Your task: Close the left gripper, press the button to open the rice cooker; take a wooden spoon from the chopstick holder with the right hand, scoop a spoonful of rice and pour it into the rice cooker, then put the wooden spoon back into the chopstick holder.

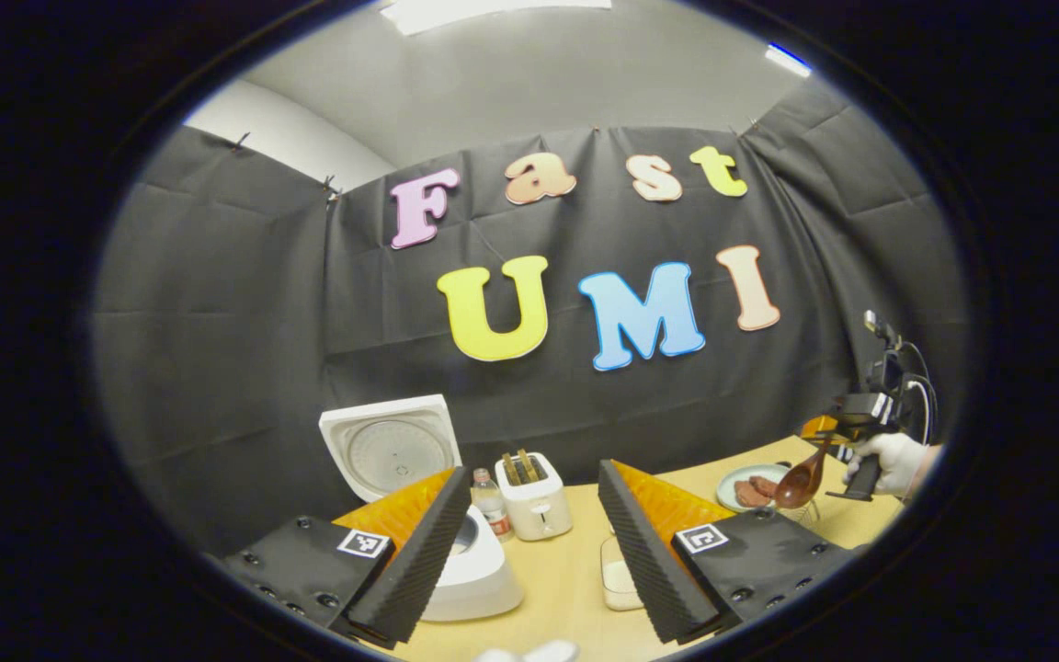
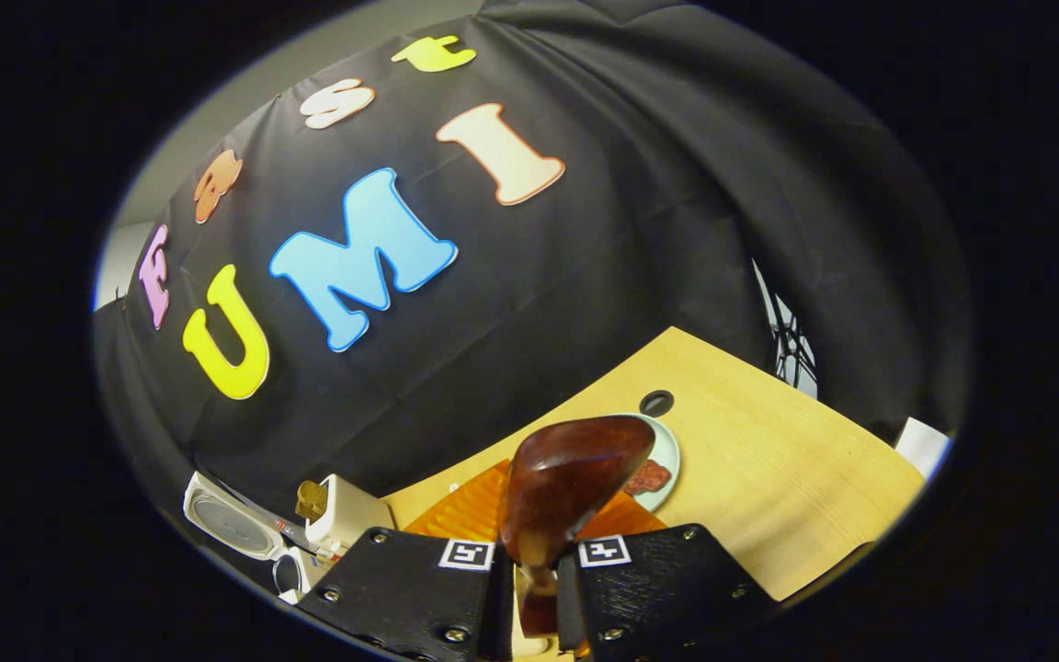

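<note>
Right now my right tool (image 2: 529, 588) is pinching the wooden spoon (image 2: 566, 487) by its handle, both fingers pressed against it. In the right gripper view the spoon's long axis runs straight out along the fingers, handle low between them, the bowl forward and up with its glossy, dark reddish-brown back toward the camera. I cannot tell whether anything lies in the bowl.

From the left gripper view I see the same spoon (image 1: 801, 480) farther off at the right, hanging bowl-down and slightly tilted from the right tool (image 1: 837, 437), which a white-gloved hand (image 1: 893, 460) holds above the tabletop (image 1: 566, 570). The bowl sits in front of a pale plate (image 1: 750, 487) carrying reddish-brown pieces.

My left tool (image 1: 534, 552) has its jaws spread wide, nothing between them; the fingers are black ribbed wedges with orange backing.

The rice cooker (image 1: 470, 570) is white and rounded, standing at the left of the light wood tabletop with its lid (image 1: 392, 446) swung upright, showing a round silvery inner plate. Just beside it stand a small bottle (image 1: 491, 501) and a cream toaster (image 1: 537, 496) with slices in its slots. In the right gripper view the open lid (image 2: 226, 524) and toaster (image 2: 341, 515) show at lower left, and the plate (image 2: 663, 460) peeks out behind the spoon's bowl.
</note>
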